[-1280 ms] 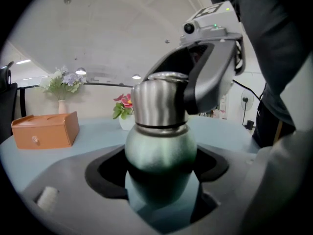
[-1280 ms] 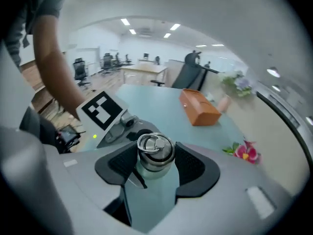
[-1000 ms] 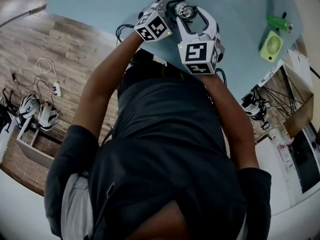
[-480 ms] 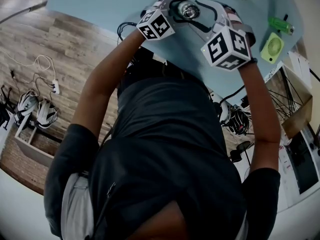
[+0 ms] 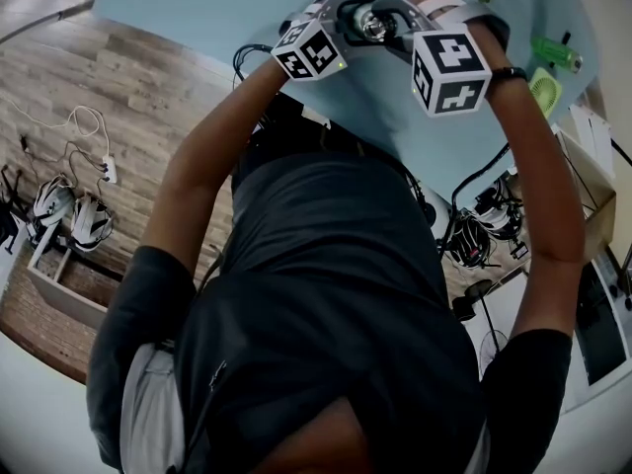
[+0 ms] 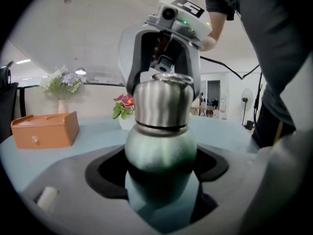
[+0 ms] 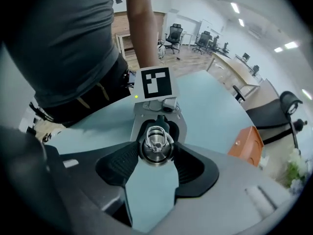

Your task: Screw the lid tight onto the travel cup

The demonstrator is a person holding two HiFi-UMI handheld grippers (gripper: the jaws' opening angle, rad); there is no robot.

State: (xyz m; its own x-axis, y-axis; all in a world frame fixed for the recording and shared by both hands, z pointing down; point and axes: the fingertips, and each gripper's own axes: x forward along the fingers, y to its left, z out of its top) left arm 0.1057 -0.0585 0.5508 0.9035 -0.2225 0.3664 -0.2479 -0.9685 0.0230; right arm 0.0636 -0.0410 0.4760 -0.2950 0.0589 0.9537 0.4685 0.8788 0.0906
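Evidently mid-tightening: the travel cup point(image 6: 161, 146) is clamped by the left gripper point(image 6: 161, 168); its lid point(image 7: 156, 142) has just been closed on from above by the right gripper point(image 7: 156, 152); another twist is likely needed.

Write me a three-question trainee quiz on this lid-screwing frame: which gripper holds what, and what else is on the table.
1. What does the left gripper grip? A) a flower vase B) the green travel cup C) a hand fan
2. True or false: the right gripper comes at the steel lid from the side.
3. Fill in: in the left gripper view, an orange ___ sits on the table, left of the cup.

Key
1. B.
2. False: it reaches down from above. Its jaws have just been closing, with the lid between them.
3. box.
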